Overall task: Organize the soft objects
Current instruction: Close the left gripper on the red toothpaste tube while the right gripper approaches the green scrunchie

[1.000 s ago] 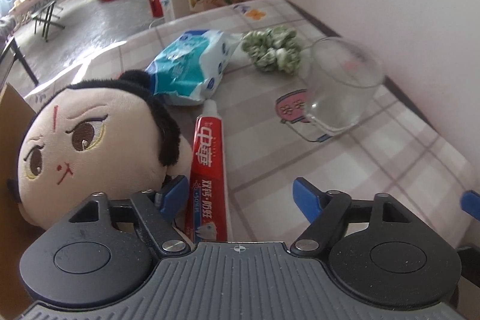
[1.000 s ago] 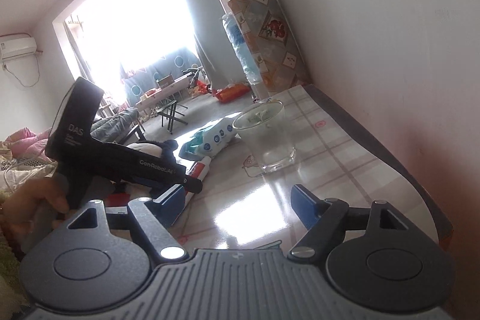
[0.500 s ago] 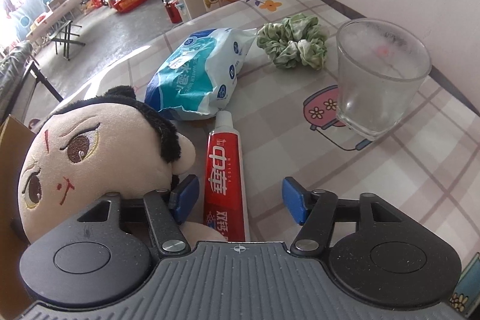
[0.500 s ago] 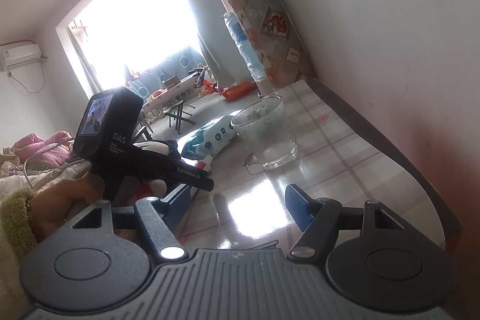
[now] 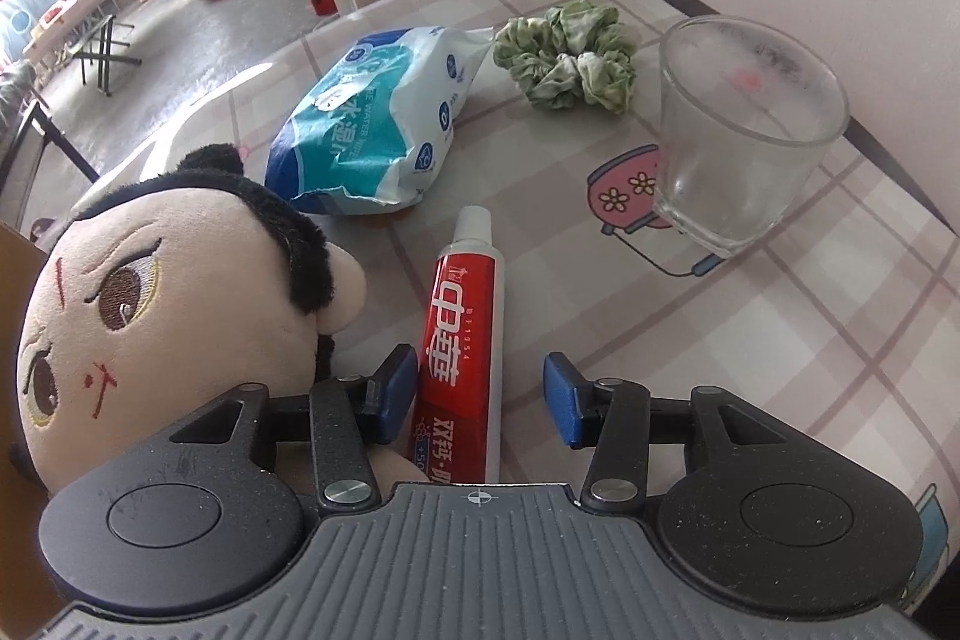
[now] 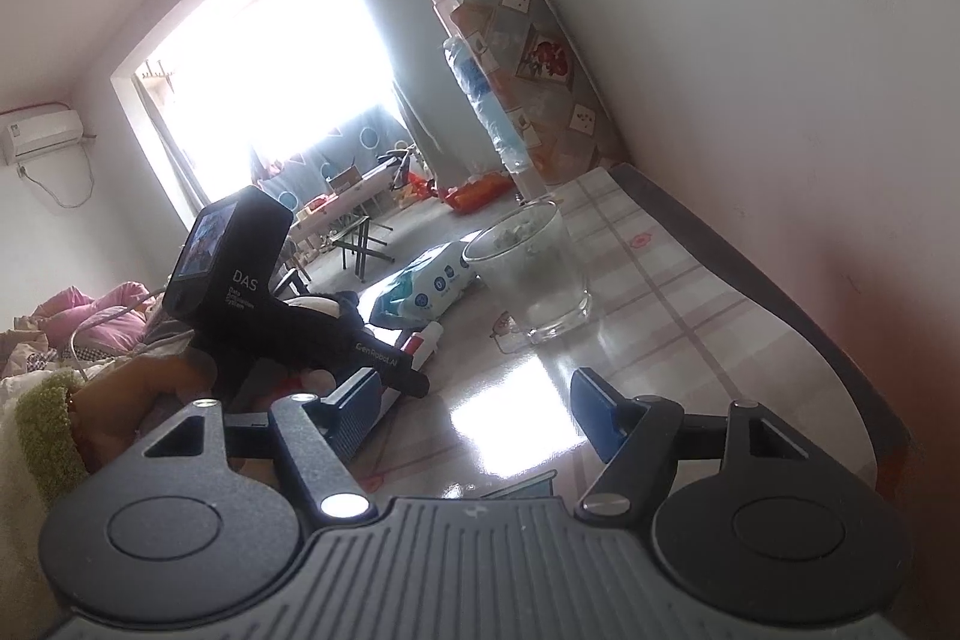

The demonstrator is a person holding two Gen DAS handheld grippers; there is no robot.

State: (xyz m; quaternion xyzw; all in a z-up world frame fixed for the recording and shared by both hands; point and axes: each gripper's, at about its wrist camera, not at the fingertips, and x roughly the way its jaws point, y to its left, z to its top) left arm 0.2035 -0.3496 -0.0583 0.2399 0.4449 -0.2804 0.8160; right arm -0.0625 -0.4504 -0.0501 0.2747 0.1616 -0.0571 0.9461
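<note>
While straddling red toothpaste tube (image 5: 459, 340) on checked worktop (image 5: 810, 340): left tool (image 5: 480, 394) spread apart, unloaded; right tool (image 6: 480, 415) likewise apart, empty.

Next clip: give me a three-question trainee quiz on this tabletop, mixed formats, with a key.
1. True or false: the left claw is shut on the toothpaste tube.
2. Which item lies nearest the glass cup? A) plush doll B) green scrunchie C) wipes pack
3. Fill in: the tube's white cap points toward the ____ pack.

Key: 1 false, its fingers are apart with the tube between them; 2 B; 3 wipes.
</note>
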